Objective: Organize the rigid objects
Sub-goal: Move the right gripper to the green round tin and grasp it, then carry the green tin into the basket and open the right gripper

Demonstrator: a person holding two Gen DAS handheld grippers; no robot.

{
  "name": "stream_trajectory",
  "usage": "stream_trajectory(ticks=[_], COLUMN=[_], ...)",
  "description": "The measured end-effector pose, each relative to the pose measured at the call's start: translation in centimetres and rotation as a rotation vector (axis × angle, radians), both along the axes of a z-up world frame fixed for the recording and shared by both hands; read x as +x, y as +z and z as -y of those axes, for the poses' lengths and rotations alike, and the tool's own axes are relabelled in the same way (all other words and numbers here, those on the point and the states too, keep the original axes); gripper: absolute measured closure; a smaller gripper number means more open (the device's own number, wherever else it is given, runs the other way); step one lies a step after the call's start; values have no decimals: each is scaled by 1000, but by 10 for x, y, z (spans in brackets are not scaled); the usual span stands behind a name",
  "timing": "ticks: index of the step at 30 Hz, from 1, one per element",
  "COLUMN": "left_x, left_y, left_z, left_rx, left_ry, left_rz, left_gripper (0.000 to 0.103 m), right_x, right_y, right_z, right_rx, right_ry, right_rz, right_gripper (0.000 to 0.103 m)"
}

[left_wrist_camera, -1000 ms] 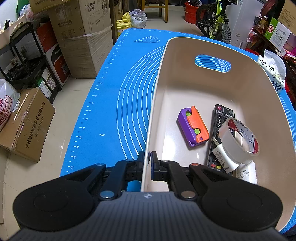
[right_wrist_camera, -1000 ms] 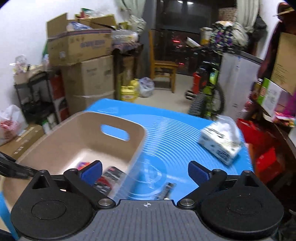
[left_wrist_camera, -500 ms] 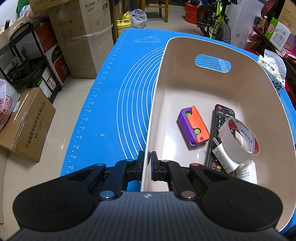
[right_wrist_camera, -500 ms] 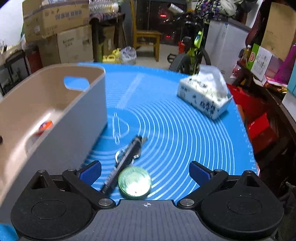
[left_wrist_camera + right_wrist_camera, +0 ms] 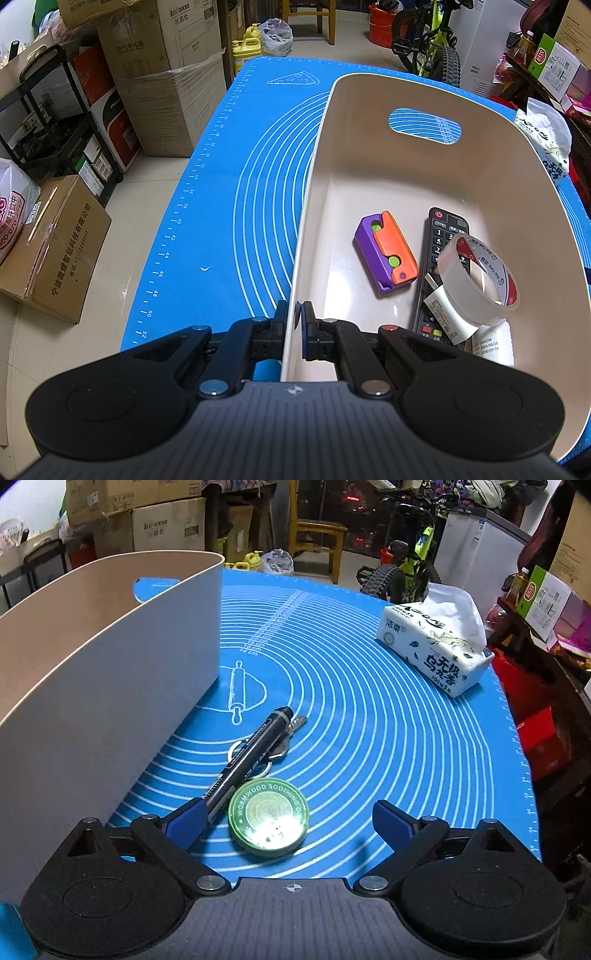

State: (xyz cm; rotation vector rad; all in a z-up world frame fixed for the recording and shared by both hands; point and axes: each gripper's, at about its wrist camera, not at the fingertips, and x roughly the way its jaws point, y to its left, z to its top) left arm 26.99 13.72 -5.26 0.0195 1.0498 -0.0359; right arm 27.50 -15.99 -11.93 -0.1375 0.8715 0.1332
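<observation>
My left gripper [image 5: 297, 320] is shut on the near left rim of the beige bin [image 5: 317, 155]. In the bin lie a purple and orange toy [image 5: 386, 252], a black remote [image 5: 441, 258] and a tape roll [image 5: 480, 275]. My right gripper [image 5: 288, 818] is open, low over the blue mat [image 5: 369, 720]. A round green tin [image 5: 268, 815] lies between its fingers. A black marker [image 5: 251, 757] lies across a key ring [image 5: 282, 742] just beyond, touching the left finger [image 5: 184, 818]. The bin's outer wall [image 5: 110, 686] stands to the left.
A tissue pack [image 5: 434, 651] sits at the mat's far right; it also shows in the left wrist view [image 5: 546, 144]. Cardboard boxes [image 5: 162, 74], a shelf rack and a toy bike [image 5: 406, 568] stand on the floor around the table.
My right gripper has swung right from over the bin and dropped down to the mat, so the tin now lies between its open fingers. The left gripper has not moved.
</observation>
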Motion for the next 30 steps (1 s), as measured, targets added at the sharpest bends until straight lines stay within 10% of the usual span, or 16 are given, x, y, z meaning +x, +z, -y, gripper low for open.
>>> stream_trajectory(ticks=[30], left_x=[1], left_y=[1], left_z=[-1], left_rx=[0], left_ry=[2], left_rz=[-1], left_gripper=[95], right_x=[-1], right_y=[-4], right_z=[4], right_rx=[26], right_ry=[9], right_rz=[-31], right_gripper=[49])
